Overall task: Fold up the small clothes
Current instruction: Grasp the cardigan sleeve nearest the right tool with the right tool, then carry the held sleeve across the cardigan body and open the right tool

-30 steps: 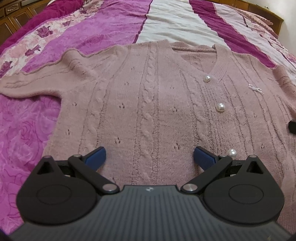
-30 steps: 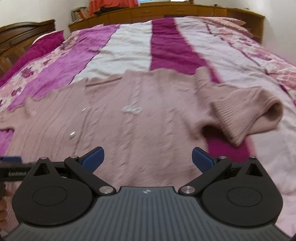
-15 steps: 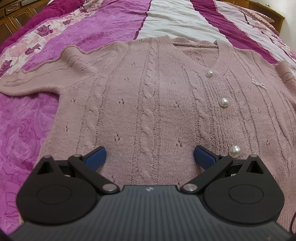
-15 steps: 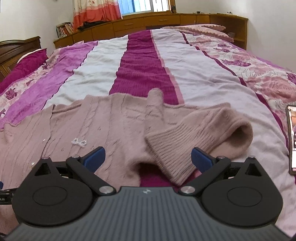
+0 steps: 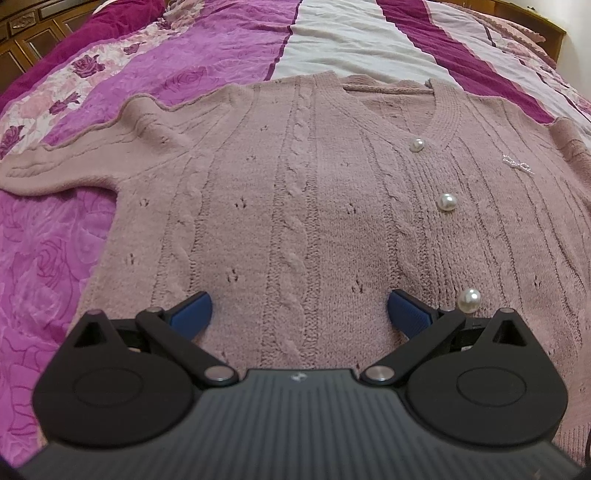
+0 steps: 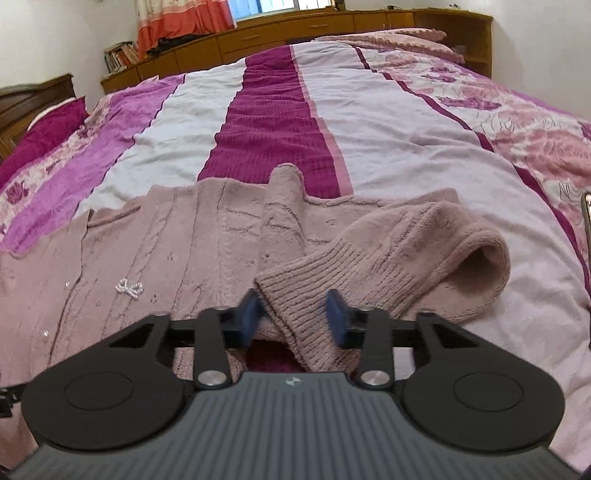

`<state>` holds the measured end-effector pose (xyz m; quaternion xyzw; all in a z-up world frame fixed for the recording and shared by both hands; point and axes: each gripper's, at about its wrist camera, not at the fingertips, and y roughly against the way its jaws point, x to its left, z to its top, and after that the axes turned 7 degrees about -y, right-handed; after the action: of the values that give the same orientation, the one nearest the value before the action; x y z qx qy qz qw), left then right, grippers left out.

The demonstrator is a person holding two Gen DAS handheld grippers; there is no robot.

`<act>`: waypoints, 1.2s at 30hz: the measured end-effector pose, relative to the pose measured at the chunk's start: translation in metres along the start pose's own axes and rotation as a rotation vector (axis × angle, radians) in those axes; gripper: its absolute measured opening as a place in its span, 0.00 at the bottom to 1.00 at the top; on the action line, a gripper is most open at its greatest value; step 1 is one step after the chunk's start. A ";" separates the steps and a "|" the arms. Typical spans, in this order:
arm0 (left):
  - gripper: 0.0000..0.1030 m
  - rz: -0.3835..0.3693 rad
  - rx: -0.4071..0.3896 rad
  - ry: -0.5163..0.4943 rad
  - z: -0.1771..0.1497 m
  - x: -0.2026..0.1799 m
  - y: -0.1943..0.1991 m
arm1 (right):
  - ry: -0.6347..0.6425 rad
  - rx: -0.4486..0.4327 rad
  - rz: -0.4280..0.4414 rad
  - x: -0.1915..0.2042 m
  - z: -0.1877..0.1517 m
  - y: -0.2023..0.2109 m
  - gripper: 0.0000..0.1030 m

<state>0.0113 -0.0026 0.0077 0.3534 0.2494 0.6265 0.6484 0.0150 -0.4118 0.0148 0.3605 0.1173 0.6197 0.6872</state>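
A dusty-pink cable-knit cardigan with pearl buttons lies flat, front up, on the bed. My left gripper is open and empty, low over the cardigan's lower front. In the right wrist view the cardigan's body lies to the left and its right sleeve is bent back on itself. My right gripper has its jaws narrowed around the ribbed cuff of that sleeve; both blue pads sit at its sides.
The bed has a striped purple, white and floral cover. The cardigan's left sleeve stretches out to the left. Wooden cabinets and a headboard stand behind the bed. A phone edge shows at far right.
My right gripper has moved forward to the sleeve cuff and its jaws have closed in from wide open. My left gripper has shifted slightly and stays open.
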 end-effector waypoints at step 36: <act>1.00 0.014 -0.064 0.082 0.007 0.054 0.028 | -0.072 -0.054 0.562 0.155 0.102 0.096 0.05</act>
<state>0.0041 0.0491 0.0399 0.3080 0.2531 0.6527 0.6442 0.0350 -0.3053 0.1933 0.3823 -0.0286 0.7757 0.5014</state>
